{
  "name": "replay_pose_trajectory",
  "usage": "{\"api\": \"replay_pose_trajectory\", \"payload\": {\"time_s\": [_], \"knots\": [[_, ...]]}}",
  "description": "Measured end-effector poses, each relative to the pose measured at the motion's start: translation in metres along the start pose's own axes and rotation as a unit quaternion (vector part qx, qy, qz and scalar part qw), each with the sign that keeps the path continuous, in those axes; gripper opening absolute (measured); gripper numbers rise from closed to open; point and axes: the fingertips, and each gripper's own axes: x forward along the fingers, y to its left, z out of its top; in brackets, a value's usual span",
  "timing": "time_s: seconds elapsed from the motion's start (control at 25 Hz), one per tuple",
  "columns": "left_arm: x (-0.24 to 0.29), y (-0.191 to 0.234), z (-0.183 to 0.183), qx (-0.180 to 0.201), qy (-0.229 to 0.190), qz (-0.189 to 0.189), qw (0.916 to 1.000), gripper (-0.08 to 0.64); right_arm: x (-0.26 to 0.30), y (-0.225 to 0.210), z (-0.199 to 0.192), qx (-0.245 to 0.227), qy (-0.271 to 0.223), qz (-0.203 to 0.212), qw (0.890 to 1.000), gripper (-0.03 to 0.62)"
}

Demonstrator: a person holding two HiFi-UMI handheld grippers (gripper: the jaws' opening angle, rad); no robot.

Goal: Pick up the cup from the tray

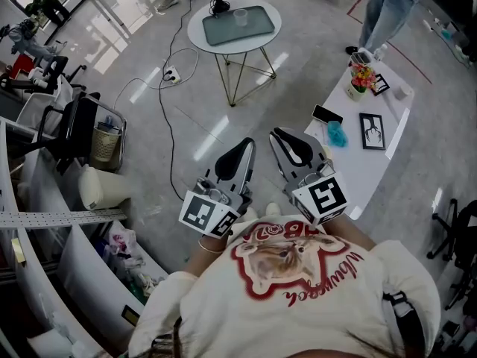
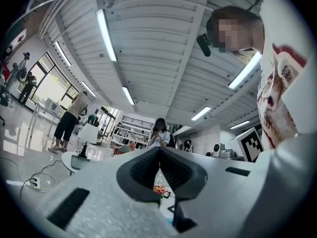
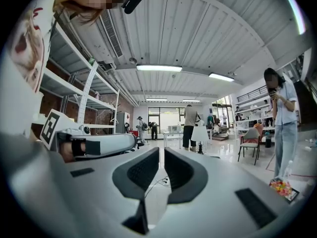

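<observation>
A clear cup (image 1: pixel 240 16) stands on a grey tray (image 1: pixel 223 30) on a small round white table (image 1: pixel 195 28), far ahead across the floor in the head view. Both grippers are held close to the person's chest, far from that table. My left gripper (image 1: pixel 248 143) is shut with nothing between its jaws, and in the left gripper view its tips (image 2: pixel 159 152) meet. My right gripper (image 1: pixel 276 134) is beside it, also shut and empty (image 3: pixel 161 157). The round table with the tray (image 2: pixel 74 161) shows small at the left of the left gripper view. I cannot make out the cup there.
A long white table (image 1: pixel 395 136) at the right carries a phone (image 1: pixel 326 114), flowers (image 1: pixel 361 77) and a picture frame (image 1: pixel 371 130). A power strip (image 1: pixel 170 73) and cables lie on the floor. A black chair (image 1: pixel 78 125) and shelving stand at the left. A person (image 1: pixel 387 13) stands beyond the long table.
</observation>
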Motion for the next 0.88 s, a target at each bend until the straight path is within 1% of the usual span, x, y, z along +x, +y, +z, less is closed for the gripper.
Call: {"api": "replay_pose_trajectory", "payload": {"time_s": [0.28, 0.44, 0.6, 0.76, 0.88], "knots": [[0.006, -0.011, -0.011, -0.005, -0.003, 0.014, 0.9999, 0.014, -0.011, -0.01, -0.004, -0.004, 0.003, 0.014, 1.0, 0.051], [0.004, -0.019, -0.023, -0.012, 0.01, 0.021, 0.9997, 0.014, -0.016, -0.011, -0.018, 0.003, 0.018, 0.025, 1.0, 0.051], [0.006, -0.012, -0.018, -0.01, 0.003, 0.031, 0.9995, 0.014, -0.013, -0.011, -0.02, 0.006, 0.02, 0.032, 0.999, 0.051], [0.015, -0.01, -0.021, -0.008, 0.007, 0.024, 0.9996, 0.014, -0.003, -0.017, -0.014, 0.007, 0.011, 0.036, 0.999, 0.051], [0.022, -0.003, -0.024, -0.01, 0.013, 0.018, 0.9997, 0.014, 0.006, -0.024, -0.015, 0.007, 0.015, 0.032, 0.999, 0.051]]}}
